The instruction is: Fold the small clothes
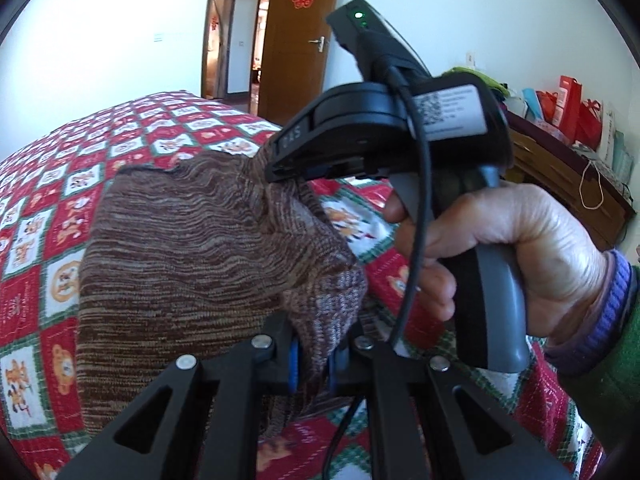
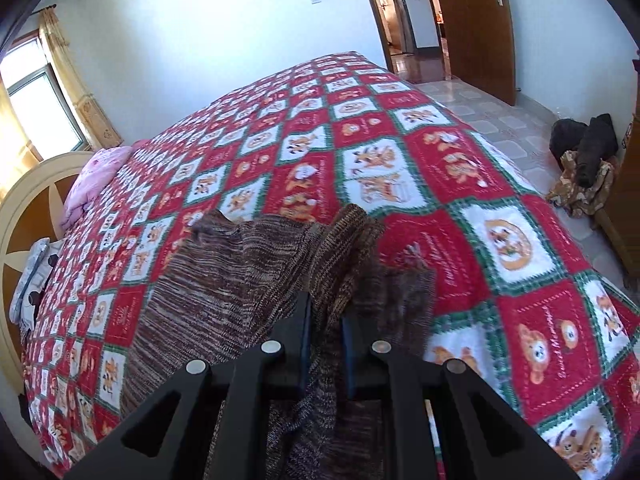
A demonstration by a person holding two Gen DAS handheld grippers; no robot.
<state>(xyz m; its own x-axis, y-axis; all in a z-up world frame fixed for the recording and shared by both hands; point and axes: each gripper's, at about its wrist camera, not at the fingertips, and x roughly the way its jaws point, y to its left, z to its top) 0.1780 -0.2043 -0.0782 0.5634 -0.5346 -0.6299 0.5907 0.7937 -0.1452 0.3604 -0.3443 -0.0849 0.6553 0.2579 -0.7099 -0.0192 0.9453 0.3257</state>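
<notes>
Brown knit garment [image 1: 192, 248] | both tongs [image 1: 314, 364] [image 2: 326, 354] clamped on it | left view alone shows right hand [image 1: 500, 256]

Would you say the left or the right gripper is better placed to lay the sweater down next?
Probably the right gripper: it grips the sweater over open bedspread. The left gripper is crowded behind it.

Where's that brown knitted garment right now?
The brown knitted garment hangs over the red patchwork bedspread, pinched in both the left gripper and right gripper.

Knit garment [image 2: 240, 280] on bedspread [image 2: 460, 184], between jaws.
</notes>
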